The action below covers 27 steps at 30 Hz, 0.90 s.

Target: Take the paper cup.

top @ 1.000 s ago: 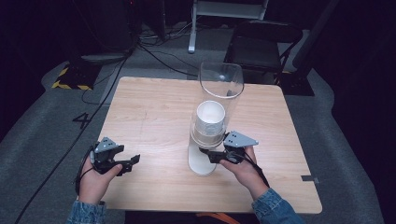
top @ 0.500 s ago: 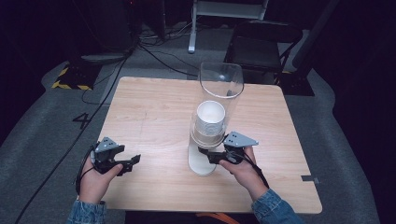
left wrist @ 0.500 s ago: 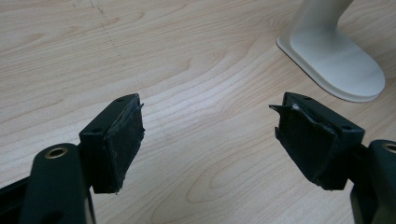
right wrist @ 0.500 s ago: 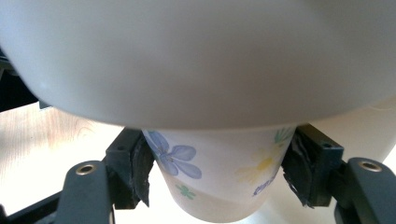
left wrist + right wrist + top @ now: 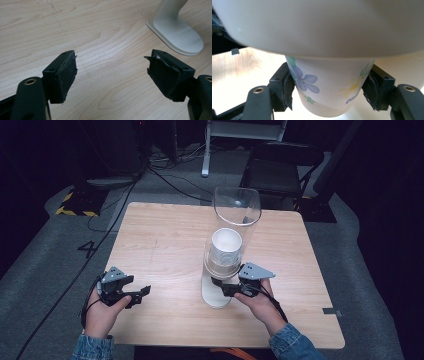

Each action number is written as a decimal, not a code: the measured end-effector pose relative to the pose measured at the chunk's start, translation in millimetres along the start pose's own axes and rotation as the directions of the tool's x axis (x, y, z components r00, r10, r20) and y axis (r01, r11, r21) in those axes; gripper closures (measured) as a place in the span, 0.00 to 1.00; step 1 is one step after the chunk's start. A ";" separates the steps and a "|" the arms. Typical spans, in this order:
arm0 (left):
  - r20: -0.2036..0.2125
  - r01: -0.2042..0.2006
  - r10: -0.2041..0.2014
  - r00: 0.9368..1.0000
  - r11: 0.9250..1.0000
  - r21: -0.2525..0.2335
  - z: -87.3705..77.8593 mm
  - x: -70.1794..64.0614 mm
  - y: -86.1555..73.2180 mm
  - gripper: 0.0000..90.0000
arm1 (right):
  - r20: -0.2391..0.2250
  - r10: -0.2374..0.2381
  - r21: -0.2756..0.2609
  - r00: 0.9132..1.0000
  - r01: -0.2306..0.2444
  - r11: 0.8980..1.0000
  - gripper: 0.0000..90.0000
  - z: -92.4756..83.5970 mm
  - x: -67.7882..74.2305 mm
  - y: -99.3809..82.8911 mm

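Note:
A cup dispenser stands at the table's middle: a clear tube over a stack of white paper cups, on a white foot. In the right gripper view the lowest cup, printed with flowers, hangs below the dispenser's white collar. My right gripper has just been closing, and its pads now press on both sides of this cup. In the high view the right gripper sits at the dispenser's lower end. My left gripper rests open near the front left, nothing between its jaws.
The dispenser's foot lies ahead and to the right of the left gripper. The wooden table stretches out bare behind the left hand. A dark chair and cables lie on the floor beyond the far edge.

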<state>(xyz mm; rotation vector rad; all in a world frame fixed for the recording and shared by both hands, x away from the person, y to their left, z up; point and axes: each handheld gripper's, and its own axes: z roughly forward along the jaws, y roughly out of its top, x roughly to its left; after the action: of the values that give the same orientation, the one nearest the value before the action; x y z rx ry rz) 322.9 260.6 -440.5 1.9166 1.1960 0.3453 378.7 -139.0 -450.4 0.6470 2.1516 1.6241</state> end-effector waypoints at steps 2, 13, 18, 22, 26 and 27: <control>0.004 0.003 -0.003 1.000 1.000 -0.001 0.0 0.0 0.1 0.25 | 0.001 -0.016 0.002 1.000 0.016 1.000 0.38 0.2 -0.1 -0.2; 0.004 0.009 -0.009 1.000 1.000 -0.001 0.3 1.0 -0.2 0.25 | -0.005 -0.030 0.008 1.000 0.030 1.000 0.38 2.6 0.1 -3.1; 0.004 0.010 -0.010 1.000 1.000 -0.003 0.5 0.7 -0.3 0.25 | -0.011 -0.018 0.022 1.000 0.018 1.000 0.39 2.3 -0.3 -3.8; 0.003 0.009 -0.009 1.000 1.000 -0.003 0.8 0.9 -0.1 0.25 | -0.010 -0.018 0.024 1.000 0.018 1.000 0.39 2.3 -0.4 -4.1; 0.005 0.008 -0.008 1.000 1.000 -0.002 1.0 0.7 -0.1 0.25 | -0.007 -0.024 0.033 1.000 0.025 0.999 0.39 1.5 -0.6 -4.0; 0.004 0.008 -0.008 1.000 1.000 -0.003 0.7 0.6 -0.1 0.25 | -0.001 -0.032 0.043 0.999 0.032 0.999 0.39 0.4 -2.1 -3.8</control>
<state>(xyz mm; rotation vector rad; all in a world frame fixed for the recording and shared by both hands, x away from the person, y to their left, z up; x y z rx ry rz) 323.6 260.8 -441.1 1.9087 1.1998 0.3385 380.1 -140.7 -454.1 0.6212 2.1911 1.5661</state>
